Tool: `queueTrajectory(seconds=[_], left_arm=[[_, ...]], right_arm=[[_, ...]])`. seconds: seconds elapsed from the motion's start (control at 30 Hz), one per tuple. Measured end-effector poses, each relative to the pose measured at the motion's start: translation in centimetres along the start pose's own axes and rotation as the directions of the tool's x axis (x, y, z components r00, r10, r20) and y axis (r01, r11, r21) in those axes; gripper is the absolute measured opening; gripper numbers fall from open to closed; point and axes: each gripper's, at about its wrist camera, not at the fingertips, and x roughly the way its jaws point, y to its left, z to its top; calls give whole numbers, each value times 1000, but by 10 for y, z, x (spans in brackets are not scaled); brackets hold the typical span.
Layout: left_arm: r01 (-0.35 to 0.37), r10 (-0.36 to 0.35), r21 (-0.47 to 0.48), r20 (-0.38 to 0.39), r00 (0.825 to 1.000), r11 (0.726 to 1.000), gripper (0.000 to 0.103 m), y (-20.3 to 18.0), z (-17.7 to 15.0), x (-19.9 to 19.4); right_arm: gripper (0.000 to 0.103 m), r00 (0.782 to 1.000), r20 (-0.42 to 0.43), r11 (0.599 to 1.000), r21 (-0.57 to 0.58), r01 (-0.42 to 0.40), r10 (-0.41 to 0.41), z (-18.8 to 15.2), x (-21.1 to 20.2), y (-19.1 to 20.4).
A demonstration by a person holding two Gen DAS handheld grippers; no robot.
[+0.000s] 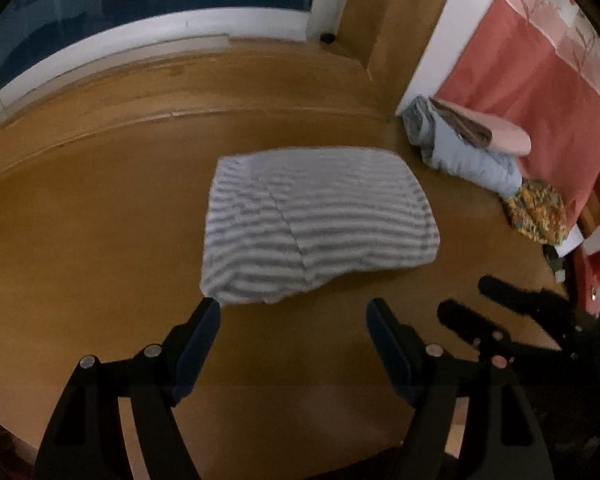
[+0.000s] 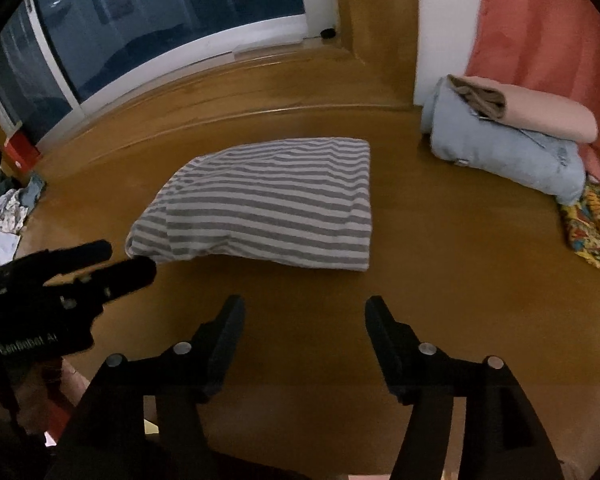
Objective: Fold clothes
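From the left wrist camera, the left gripper [image 1: 292, 310] hung over the wooden table [image 1: 100, 240] with its jaws spread wide and nothing between them; the tip of its left finger stood right at the near left corner of the striped garment [image 1: 316, 224], though the blur did not let one say whether it touched the cloth. The garment, grey and white, lay folded into a rough rectangle near the middle of the table. Behind it to the right sat a stack of folded clothes [image 1: 468, 148], light blue beneath and pink on top, with a yellow patterned cloth [image 1: 538, 216] just beside it and a red curtain [image 1: 540, 80] behind. The right gripper [image 1: 484, 300] showed low at the right edge, its two dark fingers apart and clear of the garment. From the right wrist camera, the right gripper [image 2: 304, 312] pointed down at bare wood just short of the striped garment [image 2: 260, 204], its jaws parted and empty. The garment lay flat ahead, its near edge close to the fingertips but apart from them. The left gripper [image 2: 120, 260] reached in from the left, its fingers separated, the tips just beside the garment's near left corner. The stack of folded clothes [image 2: 512, 140] rested at the far right, well apart from the garment, and a small heap of loose clothes [image 2: 12, 208] lay at the left edge below the window [image 2: 160, 12].
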Motion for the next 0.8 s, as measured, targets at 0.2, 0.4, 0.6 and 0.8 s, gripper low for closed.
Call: queueTrajectory(seconds=[0.2, 0.4, 0.6, 0.8], left_arm=[[-5, 5, 6, -40, 999, 1000, 74, -4, -10, -2], [-6, 5, -15, -73, 997, 1000, 75, 0, -15, 0], [-8, 6, -24, -87, 996, 1000, 75, 2, -17, 2], [-26, 24, -28, -89, 996, 999, 75, 4, -18, 2]], right_arm=[[66, 999, -32, 999, 34, 22, -21, -2, -4, -6], [70, 997, -68, 998, 48, 34, -30, -3, -2, -8], [70, 996, -88, 998, 45, 36, -32, -6, 0, -6], [71, 995, -97, 999, 34, 39, -36, -7, 2, -4]])
